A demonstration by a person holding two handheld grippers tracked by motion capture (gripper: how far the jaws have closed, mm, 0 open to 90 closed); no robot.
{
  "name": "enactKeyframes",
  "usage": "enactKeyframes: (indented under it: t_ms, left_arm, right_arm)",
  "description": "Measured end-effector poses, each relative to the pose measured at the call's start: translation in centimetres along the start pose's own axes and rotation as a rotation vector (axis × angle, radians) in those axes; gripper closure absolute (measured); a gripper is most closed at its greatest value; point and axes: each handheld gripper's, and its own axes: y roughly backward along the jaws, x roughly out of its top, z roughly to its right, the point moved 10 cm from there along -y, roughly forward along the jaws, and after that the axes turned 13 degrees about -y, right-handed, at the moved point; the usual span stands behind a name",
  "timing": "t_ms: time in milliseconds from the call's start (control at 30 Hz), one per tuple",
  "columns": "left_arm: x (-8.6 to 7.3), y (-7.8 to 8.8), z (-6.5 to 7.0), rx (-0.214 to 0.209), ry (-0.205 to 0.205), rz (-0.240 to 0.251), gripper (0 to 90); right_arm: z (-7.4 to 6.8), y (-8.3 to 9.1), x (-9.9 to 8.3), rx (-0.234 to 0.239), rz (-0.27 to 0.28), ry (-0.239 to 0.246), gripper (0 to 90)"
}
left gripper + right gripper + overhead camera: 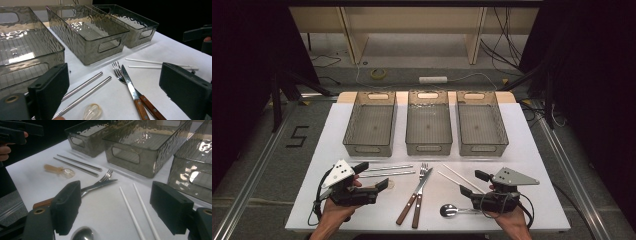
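Cutlery with wooden handles, a fork (422,169) and knife (411,199), lies near the middle of the white table (532,150) | three grey see-through bins (428,122) far, empty | left gripper (375,175), right gripper (471,183) wide, holding nothing | sorting not begun

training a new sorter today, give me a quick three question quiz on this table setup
1. How many smoked plastic bins stand at the far side of the table?
2. True or false: the knife and fork have wooden handles.
3. Which lies nearest the right gripper: A) steel chopsticks, B) metal spoon, C) clear spoon?

Key:
1. Three, side by side, with nothing in them.
2. True.
3. B. The metal spoon lies just in front of it, and the white chopsticks lie close too. Both the right and left gripper have open jaws.
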Motion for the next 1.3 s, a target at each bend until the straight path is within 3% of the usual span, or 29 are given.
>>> enactKeyframes:
  t_ms: [267,500,567,1033,1300]
  left_arm:
    - [0.0,0.0,0.0,0.000,0.001,-0.003,8.7]
    - [-0.1,0.0,-0.1,-0.001,0.009,-0.006,8.7]
    - [-0.1,-0.1,-0.1,-0.001,0.009,-0.007,8.7]
    - [-0.1,-0.1,-0.2,-0.003,0.009,-0.009,8.8]
    - [-0.1,-0.1,-0.3,0.002,0.000,-0.014,8.8]
  right_arm:
    - [0.4,0.3,0.5,-0.001,-0.035,0.018,30.8]
    - [1.0,0.2,0.6,-0.018,-0.123,0.050,31.9]
    - [1.3,0.2,0.7,-0.032,-0.170,0.063,32.5]
    - [2.7,0.0,0.9,-0.078,-0.278,0.080,32.5]
    - [4.5,0.0,0.7,-0.157,-0.453,0.156,36.0]
